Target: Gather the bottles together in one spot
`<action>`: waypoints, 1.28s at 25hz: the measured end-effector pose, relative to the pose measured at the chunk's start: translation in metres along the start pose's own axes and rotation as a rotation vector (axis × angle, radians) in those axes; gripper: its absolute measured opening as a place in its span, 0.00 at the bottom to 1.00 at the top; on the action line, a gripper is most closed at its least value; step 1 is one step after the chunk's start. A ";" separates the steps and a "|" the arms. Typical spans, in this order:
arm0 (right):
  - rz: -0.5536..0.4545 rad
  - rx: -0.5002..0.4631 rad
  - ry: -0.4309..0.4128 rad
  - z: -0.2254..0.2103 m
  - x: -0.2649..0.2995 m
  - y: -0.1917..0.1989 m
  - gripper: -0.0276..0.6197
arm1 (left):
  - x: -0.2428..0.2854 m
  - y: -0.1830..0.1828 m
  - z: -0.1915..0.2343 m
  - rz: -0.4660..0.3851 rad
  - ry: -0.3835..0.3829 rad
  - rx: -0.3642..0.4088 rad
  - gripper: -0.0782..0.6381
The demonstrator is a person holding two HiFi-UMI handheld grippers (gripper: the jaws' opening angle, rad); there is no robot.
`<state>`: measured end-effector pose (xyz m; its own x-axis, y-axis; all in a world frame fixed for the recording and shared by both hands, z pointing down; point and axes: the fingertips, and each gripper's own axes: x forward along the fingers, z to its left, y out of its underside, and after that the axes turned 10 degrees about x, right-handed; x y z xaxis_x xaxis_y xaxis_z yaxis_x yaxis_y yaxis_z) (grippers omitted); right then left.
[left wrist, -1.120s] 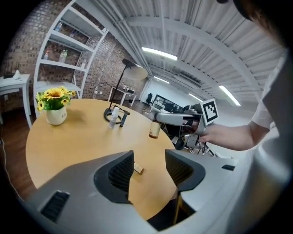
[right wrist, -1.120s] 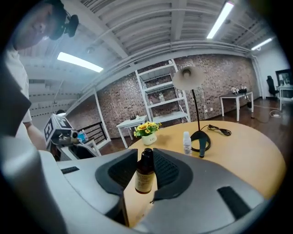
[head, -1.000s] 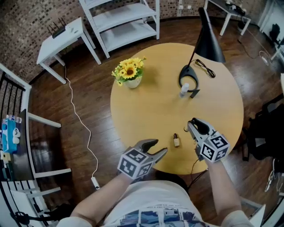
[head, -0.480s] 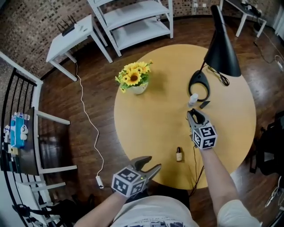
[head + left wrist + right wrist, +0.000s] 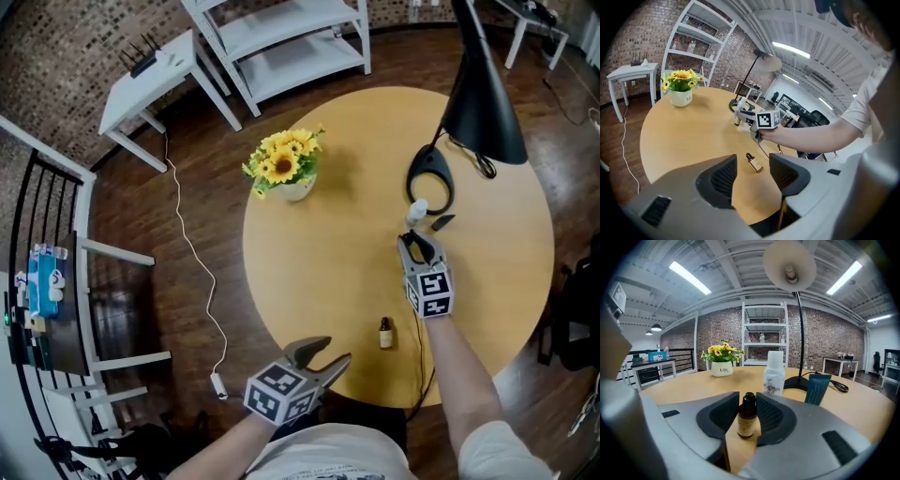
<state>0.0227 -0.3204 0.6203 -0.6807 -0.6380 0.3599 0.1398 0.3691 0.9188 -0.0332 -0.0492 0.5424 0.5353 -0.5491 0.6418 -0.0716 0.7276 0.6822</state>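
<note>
The round table carried a lamp toward its far right edge, with a white bottle beside the base. The right gripper, its jaws just opening, straddled an upright amber bottle near the white one. The left gripper gaped empty at the near edge, near a second amber bottle that lay on its side.

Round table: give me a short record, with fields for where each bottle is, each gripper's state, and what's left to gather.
table: round, wooden
white bottle: upright beside the lamp base
dark teal item: next to the white bottle
first amber bottle: standing between the right gripper's jaws, close to the white bottle
right gripper: jaws have just been opening, pads appear off the bottle
second amber bottle: alone near the table's near edge
left gripper: open, empty, off the near edge
left to gather: second amber bottle
</note>
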 end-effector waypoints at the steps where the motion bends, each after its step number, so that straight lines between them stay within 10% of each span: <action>1: 0.000 0.000 0.003 0.001 0.000 0.000 0.25 | 0.000 -0.001 0.000 -0.001 0.003 0.005 0.41; 14: -0.027 -0.015 0.042 0.028 -0.077 -0.036 0.33 | -0.025 0.001 -0.014 -0.025 0.063 0.070 0.41; 32: 0.028 0.190 0.199 0.212 -0.344 0.014 0.50 | -0.107 0.046 -0.046 -0.092 0.200 0.226 0.49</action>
<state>0.1064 0.0477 0.4750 -0.5212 -0.7393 0.4263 0.0065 0.4961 0.8683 -0.0556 0.0621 0.4891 0.7012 -0.5007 0.5076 -0.1885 0.5565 0.8092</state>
